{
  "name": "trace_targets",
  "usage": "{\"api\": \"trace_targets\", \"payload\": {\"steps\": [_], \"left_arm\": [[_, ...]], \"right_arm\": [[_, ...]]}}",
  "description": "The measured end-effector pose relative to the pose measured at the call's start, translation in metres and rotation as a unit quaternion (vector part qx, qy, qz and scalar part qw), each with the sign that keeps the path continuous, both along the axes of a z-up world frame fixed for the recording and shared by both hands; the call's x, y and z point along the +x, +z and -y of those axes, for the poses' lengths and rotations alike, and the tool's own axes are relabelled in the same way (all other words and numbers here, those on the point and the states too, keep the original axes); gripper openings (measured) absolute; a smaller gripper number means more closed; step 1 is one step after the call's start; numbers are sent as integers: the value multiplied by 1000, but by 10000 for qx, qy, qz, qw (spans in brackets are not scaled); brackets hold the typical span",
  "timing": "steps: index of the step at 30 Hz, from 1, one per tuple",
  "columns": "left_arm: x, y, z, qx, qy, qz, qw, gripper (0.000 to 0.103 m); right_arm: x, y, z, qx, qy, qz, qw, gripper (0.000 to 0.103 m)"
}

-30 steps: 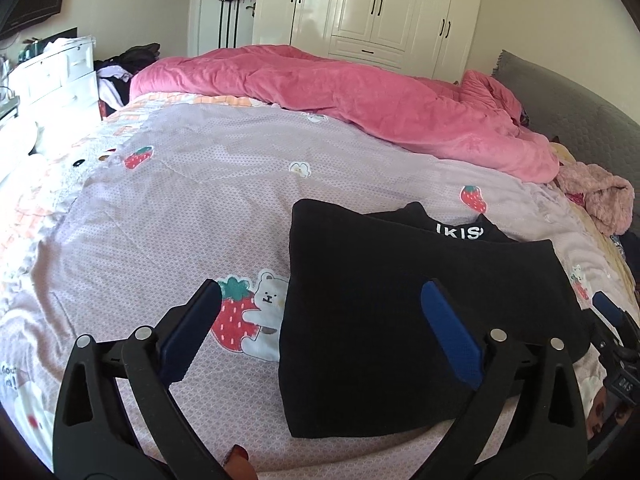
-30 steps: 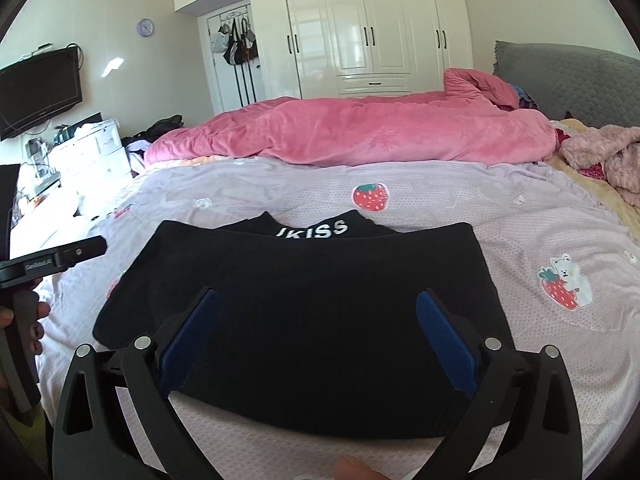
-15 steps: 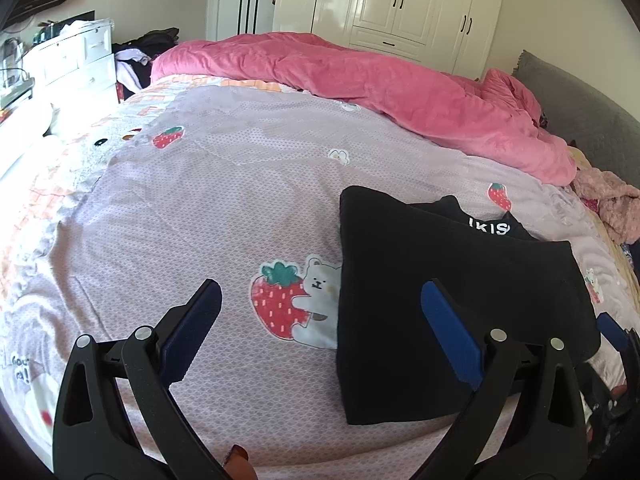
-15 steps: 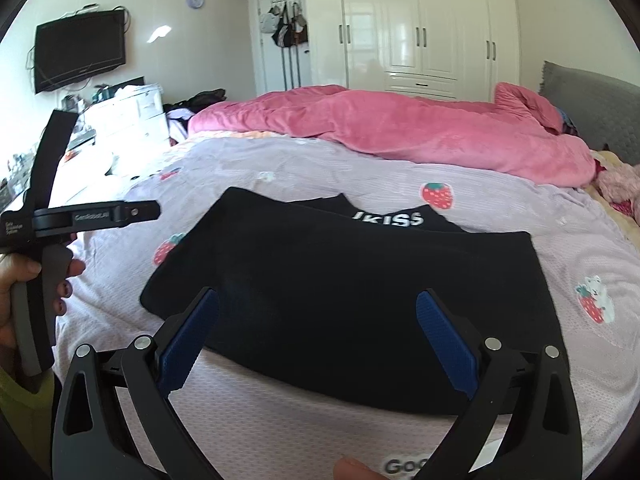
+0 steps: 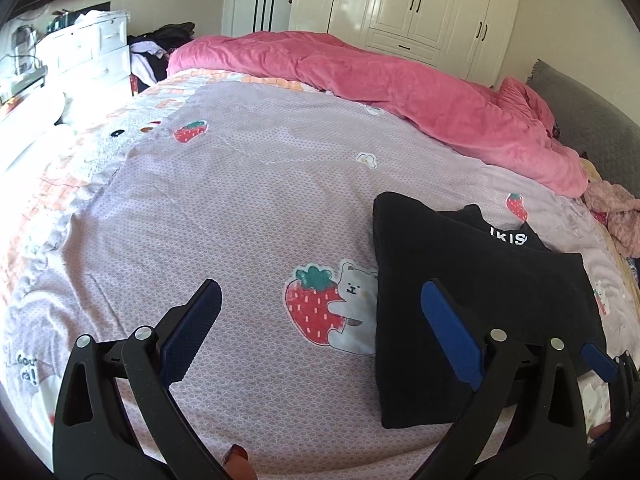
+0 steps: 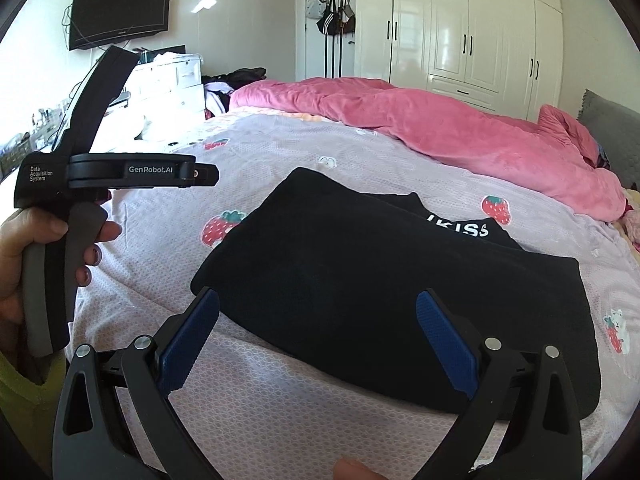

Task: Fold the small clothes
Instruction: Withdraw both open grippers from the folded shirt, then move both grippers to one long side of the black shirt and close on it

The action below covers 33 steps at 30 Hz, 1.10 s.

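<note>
A folded black garment (image 5: pixel 472 300) with white lettering lies flat on the lilac strawberry-print bedsheet (image 5: pixel 240 208). It also shows in the right wrist view (image 6: pixel 400 292). My left gripper (image 5: pixel 320 312) is open and empty, held above the sheet just left of the garment's left edge. My right gripper (image 6: pixel 318 320) is open and empty, above the garment's near edge. The left gripper's body and the hand holding it (image 6: pixel 68 208) show at the left of the right wrist view.
A rumpled pink duvet (image 5: pixel 400 92) lies across the far side of the bed. White wardrobes (image 6: pixel 480 28) stand behind it. A white dresser (image 5: pixel 84 52) and a wall TV (image 6: pixel 120 10) are at the left. Pink clothes (image 5: pixel 616 216) lie at the right.
Both grippers have swung to the left. The garment now sits further right in both views. The left gripper's body has come further into the right wrist view. The garment has not moved.
</note>
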State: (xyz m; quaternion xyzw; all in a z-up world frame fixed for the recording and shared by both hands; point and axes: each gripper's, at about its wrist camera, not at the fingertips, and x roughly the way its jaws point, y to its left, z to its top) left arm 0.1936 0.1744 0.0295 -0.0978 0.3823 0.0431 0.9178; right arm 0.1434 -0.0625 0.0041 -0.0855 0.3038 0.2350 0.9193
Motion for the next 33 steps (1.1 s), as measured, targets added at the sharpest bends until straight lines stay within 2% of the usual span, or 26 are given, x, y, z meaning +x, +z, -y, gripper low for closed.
{"api": "trace_targets", "payload": {"steps": [10,16,21,29,33], "left_arm": [[10,-17,-12,-156,104,-201,9996,94],[13,-25,-21,-308,209,-273,9989,94],[15,-28,-22,-355,224,-282,9987,94],[22,-32,-22,-520,216,-276,9980,94],[30,-41,-25,-860,193,-359,9955,94]], "right_arm": [[8,-21,-23,-455,-13,-205,9988,98],[7,-38,-40,-936,85,-107,9955,98],[13,-57,-51,-1358,85,-191,9905,98],[28,-68,-56,-1345,-19,-195,9907,98],[38,-68,-58,-1289,-61,-204,9914,98]]}}
